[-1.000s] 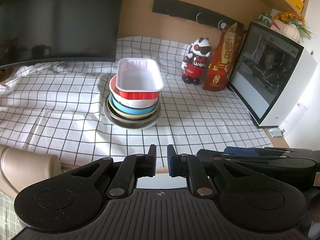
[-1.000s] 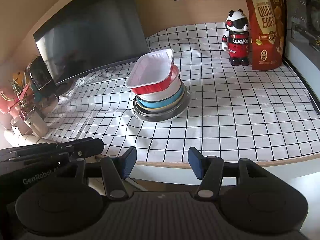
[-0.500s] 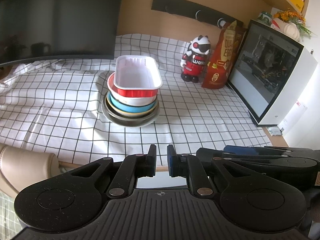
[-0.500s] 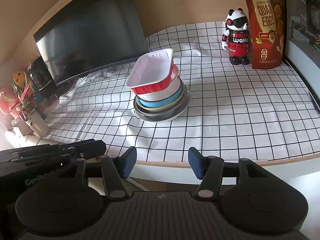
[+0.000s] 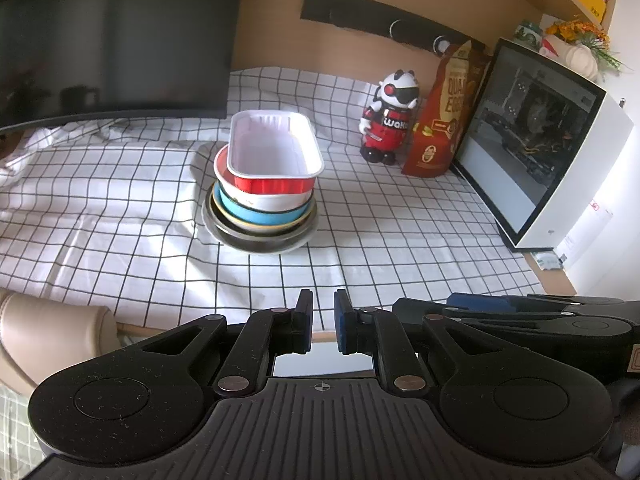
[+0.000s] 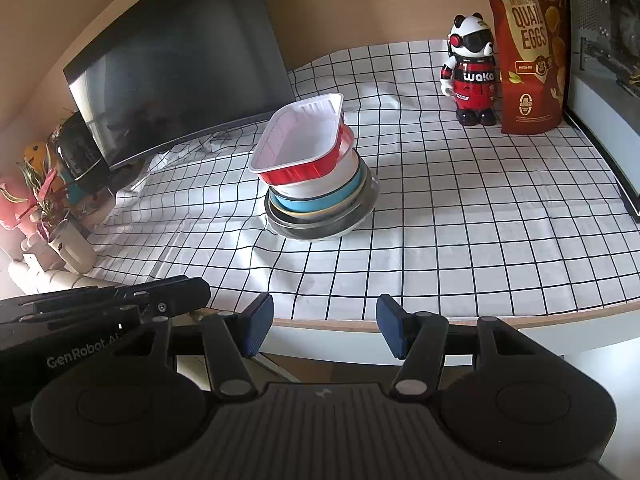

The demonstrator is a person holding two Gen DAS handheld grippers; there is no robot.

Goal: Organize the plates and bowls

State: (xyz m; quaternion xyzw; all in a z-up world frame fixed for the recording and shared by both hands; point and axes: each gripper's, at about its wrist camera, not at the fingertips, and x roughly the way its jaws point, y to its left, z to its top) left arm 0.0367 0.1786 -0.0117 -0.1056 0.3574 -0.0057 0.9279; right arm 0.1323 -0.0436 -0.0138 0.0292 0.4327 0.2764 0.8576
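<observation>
Hovering at table edge, angled down: left gripper jaws closed, empty; right gripper jaws apart, empty.

A wooden tabletop carries a white cloth with a black grid, rumpled near the back and hanging short of the front edge, where a strip of bare wood shows. Near the middle of the cloth stands a stack of dishes; its lowest piece, a grey metal plate, rests directly on the cloth. Behind the stack and to its left stands a dark monitor. Behind the stack to its right stand a panda figurine and, just beside it, a brown snack pouch. Farther right of the stack sits a white computer case.
</observation>
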